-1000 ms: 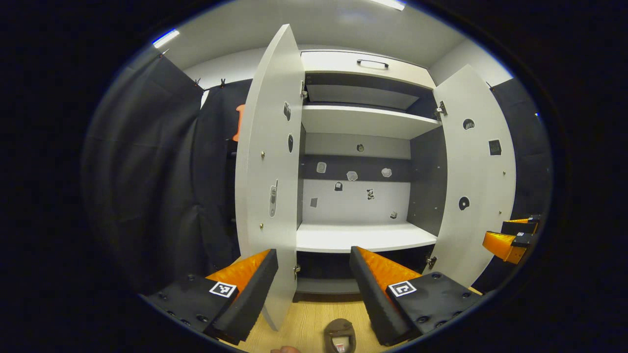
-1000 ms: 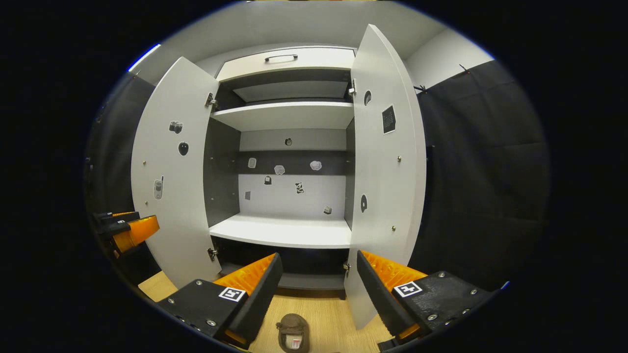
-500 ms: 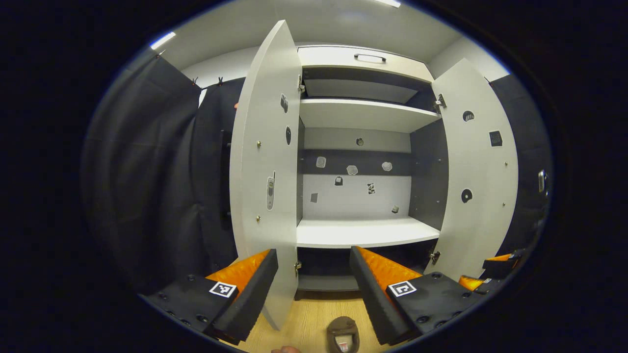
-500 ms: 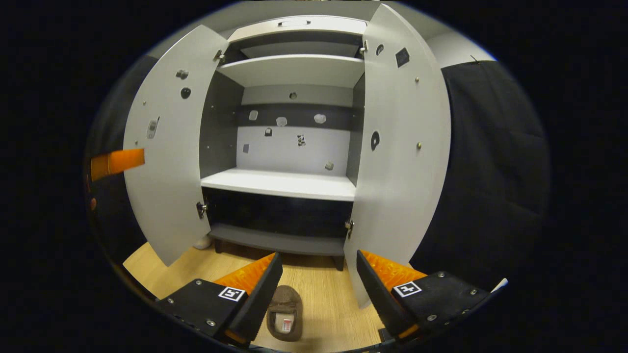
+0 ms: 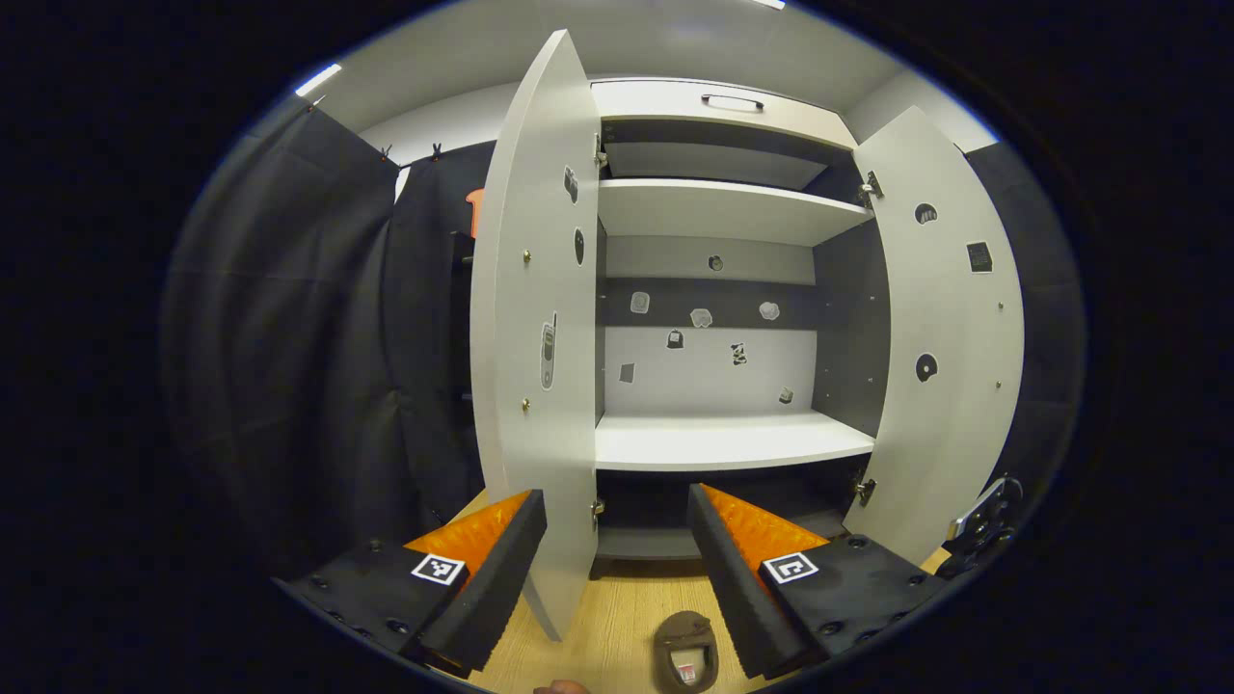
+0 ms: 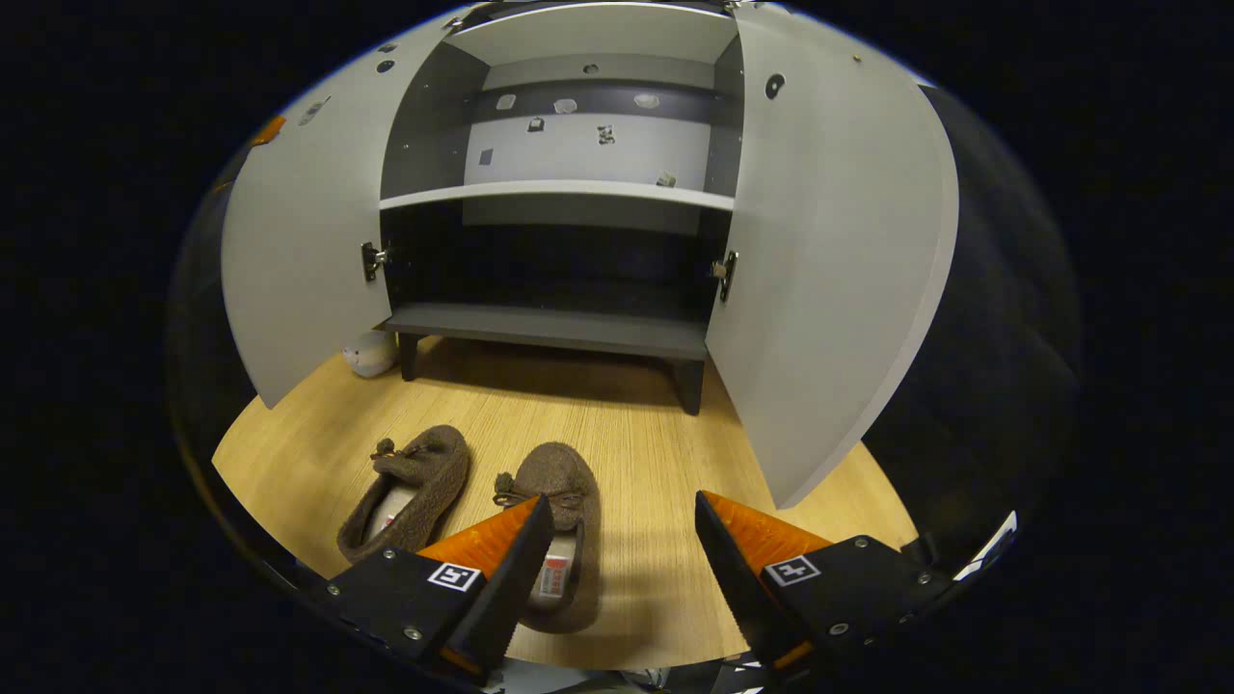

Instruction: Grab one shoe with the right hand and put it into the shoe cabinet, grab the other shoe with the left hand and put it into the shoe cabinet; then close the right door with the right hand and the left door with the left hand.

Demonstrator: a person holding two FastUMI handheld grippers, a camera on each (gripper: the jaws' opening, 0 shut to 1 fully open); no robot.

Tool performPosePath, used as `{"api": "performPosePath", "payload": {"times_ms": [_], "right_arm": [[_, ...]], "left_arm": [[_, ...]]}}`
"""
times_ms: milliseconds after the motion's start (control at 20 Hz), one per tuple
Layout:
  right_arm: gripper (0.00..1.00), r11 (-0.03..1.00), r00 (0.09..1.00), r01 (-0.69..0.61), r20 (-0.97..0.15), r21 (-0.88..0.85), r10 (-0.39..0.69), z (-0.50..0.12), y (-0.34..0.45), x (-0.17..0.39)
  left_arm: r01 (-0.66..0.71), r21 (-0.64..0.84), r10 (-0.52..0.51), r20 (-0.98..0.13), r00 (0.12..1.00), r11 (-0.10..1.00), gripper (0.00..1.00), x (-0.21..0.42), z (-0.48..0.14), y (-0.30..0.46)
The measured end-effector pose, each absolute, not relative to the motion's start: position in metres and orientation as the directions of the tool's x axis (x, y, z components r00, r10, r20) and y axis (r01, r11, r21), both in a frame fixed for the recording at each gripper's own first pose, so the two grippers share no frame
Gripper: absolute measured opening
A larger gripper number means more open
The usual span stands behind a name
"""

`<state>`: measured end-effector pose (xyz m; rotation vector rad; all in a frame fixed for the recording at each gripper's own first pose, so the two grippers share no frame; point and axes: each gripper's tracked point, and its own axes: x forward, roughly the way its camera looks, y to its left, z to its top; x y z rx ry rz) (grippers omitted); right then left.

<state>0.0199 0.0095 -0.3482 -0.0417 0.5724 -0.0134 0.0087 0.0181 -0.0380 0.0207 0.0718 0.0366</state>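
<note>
Now, left gripper view: the left hand-held gripper (image 5: 617, 564) is held level, facing the shoe cabinet (image 5: 723, 202), jaws wide with nothing between them.
Cabinet, left gripper view: both doors stand open; the left door (image 5: 540, 318) is seen nearly edge-on between the fingers, the right door (image 5: 950, 337) swings out to the right.
Shelves, left gripper view: a pale middle shelf (image 5: 728, 443) is bare, with small stickers on the back wall above it.
Shoe, left gripper view: 1 brown shoe (image 5: 684, 651) lies on the wooden floor (image 5: 607, 627) low between the fingers, near the right finger, not touched by either.
Right gripper view: the right hand-held gripper (image 6: 617, 559) is tilted down toward the floor (image 6: 627, 424), jaws wide and holding nothing.
Shoes, right gripper view: 2 brown shoes lie side by side on the floor in front of the cabinet (image 6: 578, 154), toes toward it; the right shoe (image 6: 559, 492) sits partly behind the left finger, and whether the finger touches it I cannot tell; the left shoe (image 6: 410, 487) lies just beside it, further left.
Doors, right gripper view: the left door (image 6: 304, 231) and right door (image 6: 829, 260) are both open; the dark bottom shelf (image 6: 549, 328) is bare.
Other, right gripper view: a small pale object (image 6: 369, 354) sits on the floor by the cabinet's left leg.
</note>
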Motion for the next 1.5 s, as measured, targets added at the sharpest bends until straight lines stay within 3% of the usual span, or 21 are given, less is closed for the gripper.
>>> {"api": "performPosePath", "payload": {"times_ms": [200, 600, 700, 900, 950, 1050, 1500], "right_arm": [[0.89, 0.999, 0.792, 0.010, -0.610, -0.041, -0.033, -0.395, 0.005, 0.026], [0.70, 1.000, 0.707, -0.007, -0.707, 0.006, 0.009, -0.449, 0.016, 0.033], [0.61, 0.999, 0.695, -0.010, -0.718, 0.033, 0.031, -0.454, 0.023, 0.035], [0.31, 0.998, 0.679, 0.005, -0.733, 0.070, 0.048, -0.457, 0.031, 0.040], [0.19, 0.998, 0.679, 0.018, -0.733, 0.062, 0.033, -0.457, 0.029, 0.041], [0.07, 0.998, 0.676, 0.033, -0.736, 0.063, 0.024, -0.454, 0.029, 0.041], [0.04, 0.987, 0.749, 0.114, -0.663, 0.114, -0.010, -0.368, 0.021, 0.039]], "left_arm": [[-0.034, 0.048, 0.039, -0.095, 0.995, 0.998, 0.97, 0.004, -0.048, 0.021], [-0.065, 0.065, 0.073, -0.135, 0.988, 0.996, 0.96, -0.003, -0.066, 0.032], [-0.070, 0.067, 0.079, -0.144, 0.986, 0.995, 0.99, -0.005, -0.069, 0.034], [-0.081, 0.070, 0.091, -0.152, 0.984, 0.994, 0.97, -0.009, -0.073, 0.038], [-0.084, 0.069, 0.093, -0.154, 0.984, 0.994, 0.97, -0.010, -0.074, 0.038], [-0.089, 0.066, 0.098, -0.154, 0.983, 0.994, 0.97, -0.012, -0.074, 0.040], [-0.089, 0.053, 0.096, -0.156, 0.983, 0.995, 0.96, -0.011, -0.085, 0.040]]}}
